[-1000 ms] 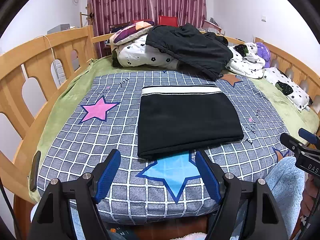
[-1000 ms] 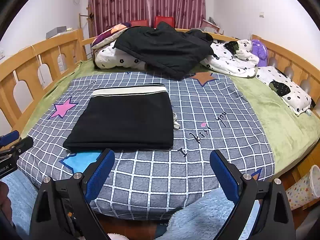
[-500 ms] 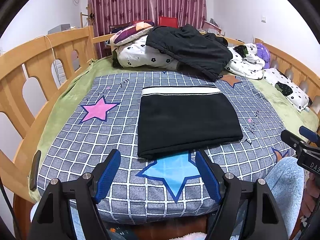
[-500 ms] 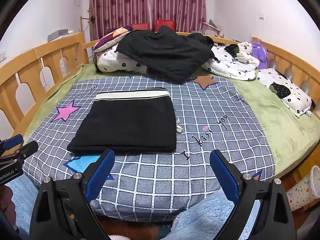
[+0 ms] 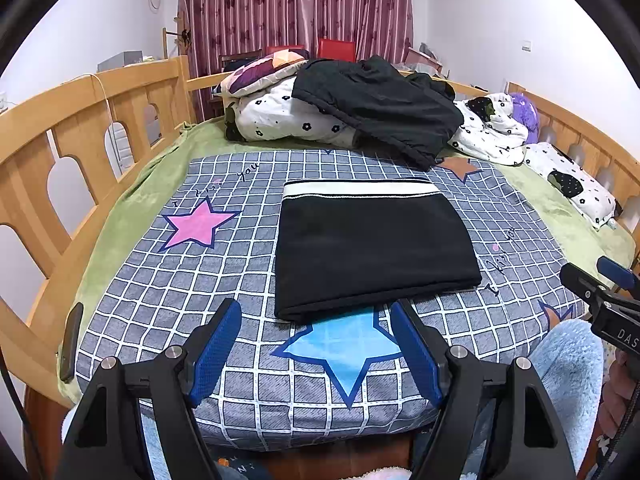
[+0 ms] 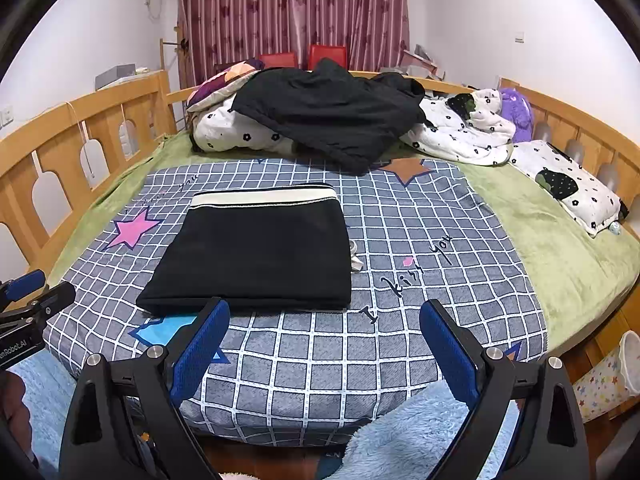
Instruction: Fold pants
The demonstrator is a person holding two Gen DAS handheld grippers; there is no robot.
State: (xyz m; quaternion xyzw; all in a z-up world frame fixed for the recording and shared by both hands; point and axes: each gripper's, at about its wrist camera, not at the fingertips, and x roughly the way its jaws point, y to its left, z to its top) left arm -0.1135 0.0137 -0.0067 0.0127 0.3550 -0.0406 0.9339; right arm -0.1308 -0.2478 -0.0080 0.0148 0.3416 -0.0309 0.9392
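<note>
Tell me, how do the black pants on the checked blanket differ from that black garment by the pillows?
The folded pants lie flat in a neat rectangle showing a white waistband; the black garment is crumpled, with no white visible. The pants rest on the checked blanket; the garment drapes over bedding. Both are black.

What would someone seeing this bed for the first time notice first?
Probably the folded black pants, a neat rectangle with a white waistband at the far edge, lying mid-bed on the checked star blanket. Behind it a heap of dark clothes sprawls over flowered bedding. Nearest the camera, both grippers, left and right, hang open and empty.
</note>
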